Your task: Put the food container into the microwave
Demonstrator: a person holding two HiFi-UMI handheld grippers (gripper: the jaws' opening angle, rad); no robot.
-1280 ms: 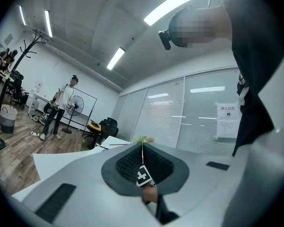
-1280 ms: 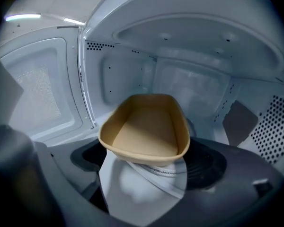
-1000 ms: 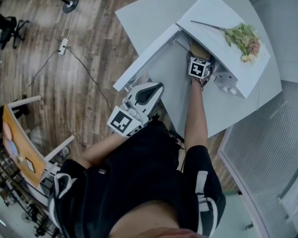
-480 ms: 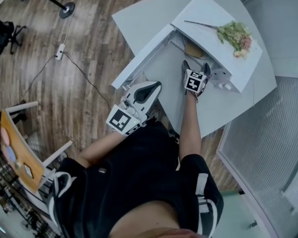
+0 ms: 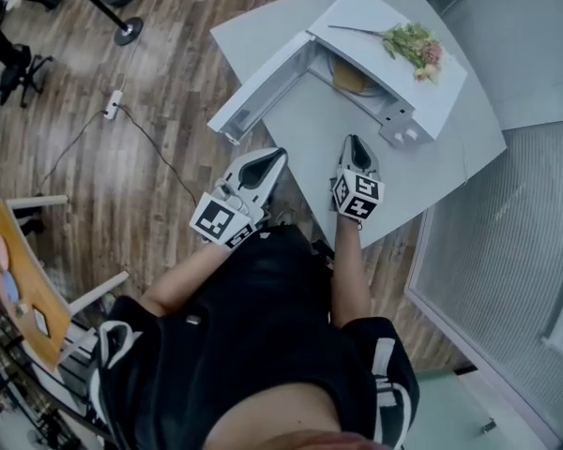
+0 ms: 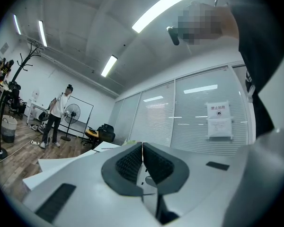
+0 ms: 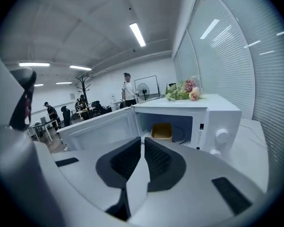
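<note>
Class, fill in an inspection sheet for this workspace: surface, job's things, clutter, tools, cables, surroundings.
Surface: grey table, carrying the microwave.
Job's things: food container inside the microwave; door open.
Clutter: flowers on the microwave's top.
Tools: left tool and right tool both shut, empty, apart from the microwave.
Cables: power strip and cable on the wooden floor.
Surroundings: glass partition, coat stand, a person beside a fan.
</note>
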